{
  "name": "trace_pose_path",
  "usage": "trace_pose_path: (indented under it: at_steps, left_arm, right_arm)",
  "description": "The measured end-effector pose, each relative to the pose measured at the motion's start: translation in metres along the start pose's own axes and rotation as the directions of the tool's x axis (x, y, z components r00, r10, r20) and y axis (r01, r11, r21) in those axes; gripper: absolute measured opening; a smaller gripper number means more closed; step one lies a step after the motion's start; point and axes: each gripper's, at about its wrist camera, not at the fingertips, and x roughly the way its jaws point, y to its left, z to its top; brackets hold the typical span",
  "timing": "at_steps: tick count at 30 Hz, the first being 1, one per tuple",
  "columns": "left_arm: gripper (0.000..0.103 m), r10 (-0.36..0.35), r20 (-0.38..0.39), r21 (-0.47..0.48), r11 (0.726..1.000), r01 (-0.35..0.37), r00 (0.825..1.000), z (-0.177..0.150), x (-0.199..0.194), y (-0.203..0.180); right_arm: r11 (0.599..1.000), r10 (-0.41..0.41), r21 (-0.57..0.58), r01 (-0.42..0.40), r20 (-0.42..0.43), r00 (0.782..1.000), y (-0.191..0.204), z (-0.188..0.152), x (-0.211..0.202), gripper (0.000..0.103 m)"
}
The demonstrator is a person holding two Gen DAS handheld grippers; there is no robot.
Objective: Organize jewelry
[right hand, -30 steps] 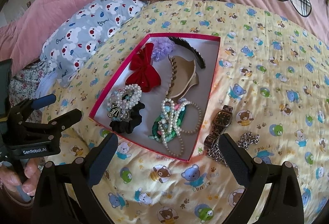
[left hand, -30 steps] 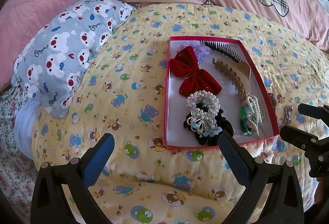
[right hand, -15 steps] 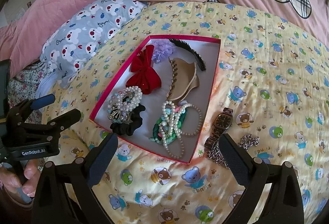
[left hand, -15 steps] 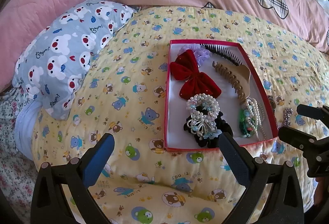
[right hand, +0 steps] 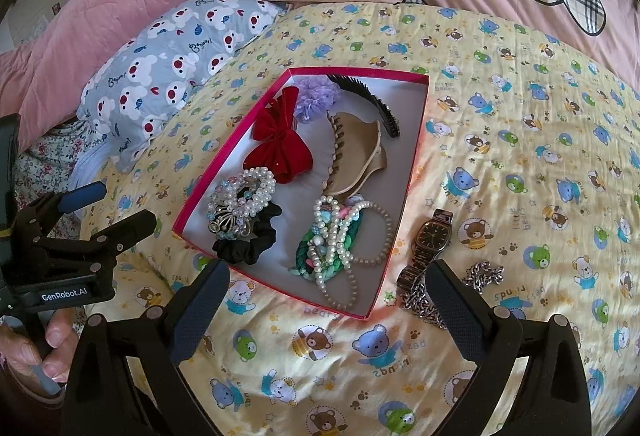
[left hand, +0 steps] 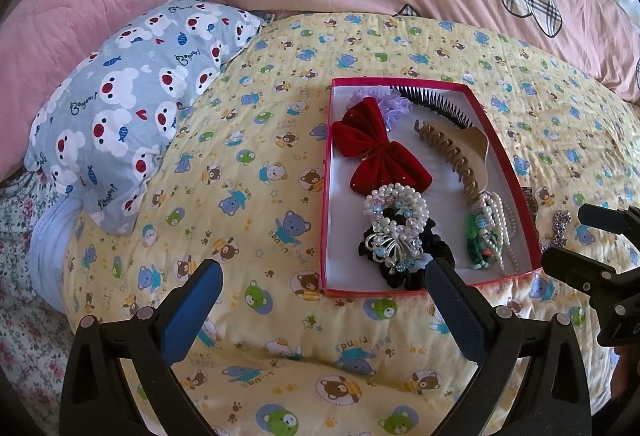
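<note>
Change noted: over the last second both views have crept slightly nearer the red box (right hand: 416, 140); no item has been moved. Judged an approach phase, sorting unfinished. Left tongs (left hand: 320, 300) and right tongs (right hand: 326, 294) both stand wide apart, holding nothing.

Box contents: red bow (right hand: 280, 140), lilac flower (right hand: 316, 94), black comb (right hand: 368, 98), beige claw clip (right hand: 356, 152), pearl scrunchie (right hand: 244, 196), bead necklaces (right hand: 336, 240). Outside, just beside the box's right wall on the bed: wristwatch (right hand: 434, 236) and silver chain (right hand: 484, 274), likely next.
</note>
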Motion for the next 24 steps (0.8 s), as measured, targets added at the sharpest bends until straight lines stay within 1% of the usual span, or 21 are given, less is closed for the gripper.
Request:
trace_pose_path:
  at_steps: [14, 24]
  left_arm:
    - [0.103, -0.003, -0.002, 0.003, 1.0, 0.003, 1.0, 0.002, 0.002, 0.0]
    - [0.103, -0.008, -0.011, -0.009, 1.0, 0.008, 1.0, 0.006, 0.012, 0.003]
  right_arm:
    - [1.0, 0.0, 0.001, 0.0, -0.002, 1.0, 0.0, 0.001, 0.0, 0.099]
    - [1.0, 0.004, 0.005, -0.004, -0.003, 1.0, -0.004, 0.001, 0.002, 0.099]
